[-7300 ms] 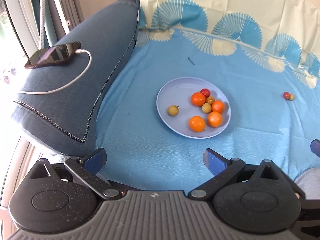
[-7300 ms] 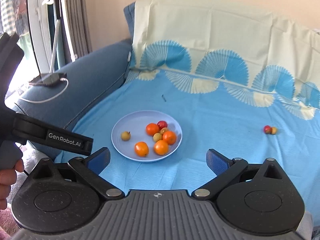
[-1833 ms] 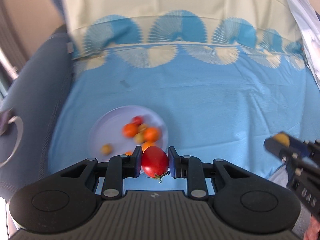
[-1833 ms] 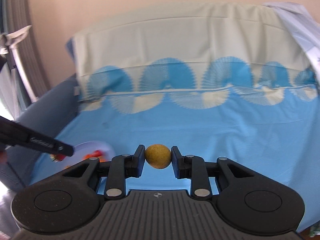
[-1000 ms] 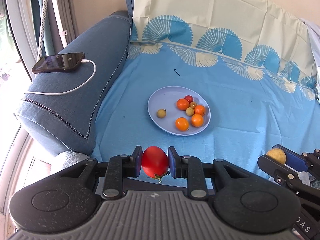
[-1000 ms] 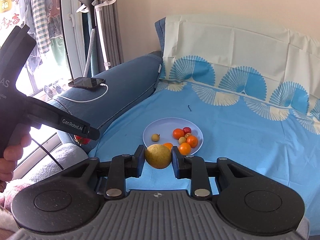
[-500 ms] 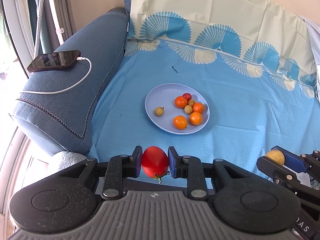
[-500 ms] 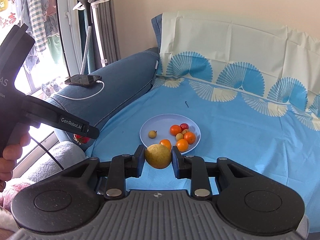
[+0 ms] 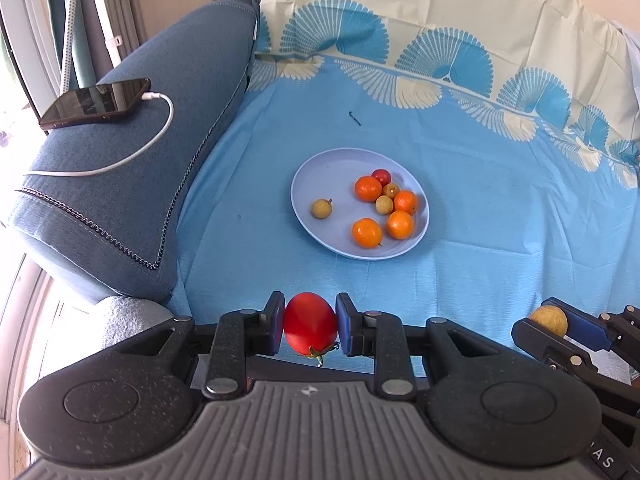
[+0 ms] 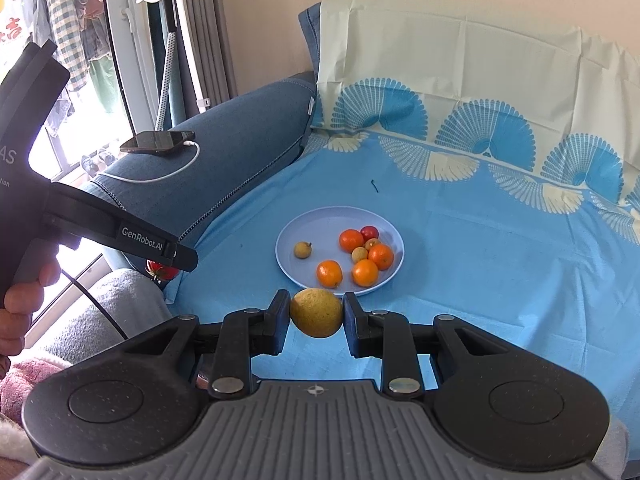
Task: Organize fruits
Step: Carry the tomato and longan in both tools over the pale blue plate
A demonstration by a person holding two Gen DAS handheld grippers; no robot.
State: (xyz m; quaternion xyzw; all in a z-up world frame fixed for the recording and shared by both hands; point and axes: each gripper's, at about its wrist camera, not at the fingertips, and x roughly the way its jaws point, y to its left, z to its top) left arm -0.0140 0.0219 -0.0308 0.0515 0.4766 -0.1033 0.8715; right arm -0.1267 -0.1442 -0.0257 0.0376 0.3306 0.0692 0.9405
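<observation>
Red cherry tomato [image 9: 310, 323] clamped betw. pads of left gripper [image 9: 310, 326], jaws nearly shut on it; stem end turned down and toward camera, long axis roughly upright, tilted a little. Yellow-brown round fruit [image 10: 316, 312], poss. a longan, pinched the same way in right gripper [image 10: 316, 316]; near-spherical, no clear long axis, stem not visible. Vs. a second ago: pale blue plate [image 9: 316, 184] larger and nearer centre in both views, both grippers brought closer and lower over blue sheet [image 9: 500, 216]. Likely meaning: carry phase nearly over, drop-off onto plate next, neither fruit yet above rim. Already on plate: four small oranges [image 9: 367, 232], one cherry tomato at far edge, three longans, one lying apart at left. Phone [image 9: 96, 102] on charge on sofa arm, far left.
</observation>
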